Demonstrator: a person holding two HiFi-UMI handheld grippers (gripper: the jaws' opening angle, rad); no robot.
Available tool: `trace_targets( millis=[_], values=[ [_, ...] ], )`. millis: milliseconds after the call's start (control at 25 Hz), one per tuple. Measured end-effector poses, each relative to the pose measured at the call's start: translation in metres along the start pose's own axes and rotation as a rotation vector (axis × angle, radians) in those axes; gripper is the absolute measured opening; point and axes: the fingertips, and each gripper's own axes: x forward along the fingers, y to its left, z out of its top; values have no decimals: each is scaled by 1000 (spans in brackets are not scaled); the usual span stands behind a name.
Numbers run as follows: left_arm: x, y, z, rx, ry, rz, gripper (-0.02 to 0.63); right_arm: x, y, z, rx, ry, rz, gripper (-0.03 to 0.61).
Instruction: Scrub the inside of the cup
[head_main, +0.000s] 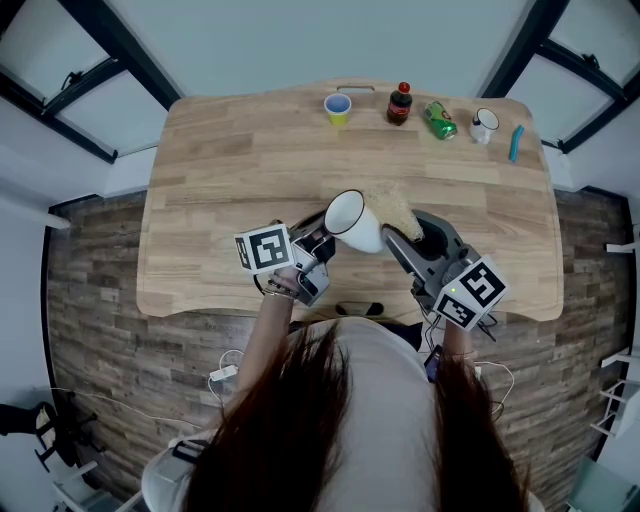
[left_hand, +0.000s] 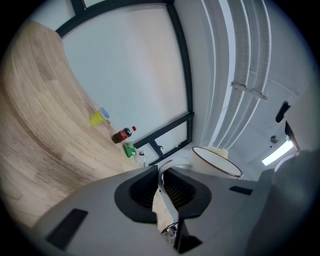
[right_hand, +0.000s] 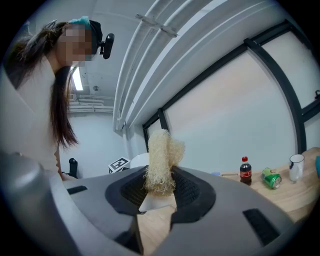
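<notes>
In the head view, a white enamel cup (head_main: 352, 222) is held tilted above the wooden table (head_main: 220, 190), its mouth facing up and left. My left gripper (head_main: 322, 238) is shut on the cup's thin white handle (left_hand: 161, 182), and the cup's red-rimmed mouth (left_hand: 216, 161) shows just beyond the jaws in the left gripper view. My right gripper (head_main: 405, 238) is shut on a pale fibrous loofah scrubber (right_hand: 162, 161). The scrubber (head_main: 396, 207) sits against the cup's right side, outside the mouth.
Along the table's far edge stand a yellow paper cup (head_main: 338, 108), a cola bottle (head_main: 400, 103), a lying green can (head_main: 439, 120), a small white mug (head_main: 484, 125) and a teal tool (head_main: 516, 142). Dark window frames border the table.
</notes>
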Motion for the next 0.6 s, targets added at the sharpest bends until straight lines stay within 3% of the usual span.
trace_targets(
  millis=[240, 600],
  values=[
    [-2, 12, 4, -44, -26, 81, 43, 9, -3, -2, -163, 12, -119, 140],
    [-10, 23, 8, -64, -69, 177, 43, 16, 2, -8, -233, 36, -138, 140]
  ],
)
